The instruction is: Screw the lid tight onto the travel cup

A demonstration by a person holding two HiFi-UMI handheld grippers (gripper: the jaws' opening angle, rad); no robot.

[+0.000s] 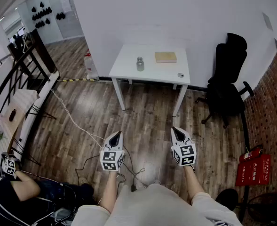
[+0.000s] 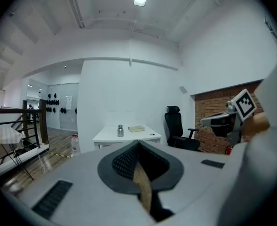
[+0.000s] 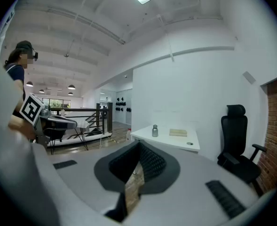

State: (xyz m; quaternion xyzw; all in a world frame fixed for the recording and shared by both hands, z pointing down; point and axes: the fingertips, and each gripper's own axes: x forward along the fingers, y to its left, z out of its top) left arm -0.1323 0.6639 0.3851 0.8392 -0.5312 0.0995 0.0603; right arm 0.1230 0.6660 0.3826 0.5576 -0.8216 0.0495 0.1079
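Approaching the worktop [image 1: 127,70] with left claw [image 1: 118,134] and right claw [image 1: 175,130] pressed together, empty, I could topple the upright travel cup [image 1: 140,63] unless they spread first.

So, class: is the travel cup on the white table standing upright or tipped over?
Upright: the travel cup stands on its base on the white table, top up.

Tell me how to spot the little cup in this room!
Find the white table against the white wall, left of the black office chair. Three things sit on it; the travel cup is the leftmost. It's the only shiny metal one standing upright, unlike the flat tan block and tiny round piece.
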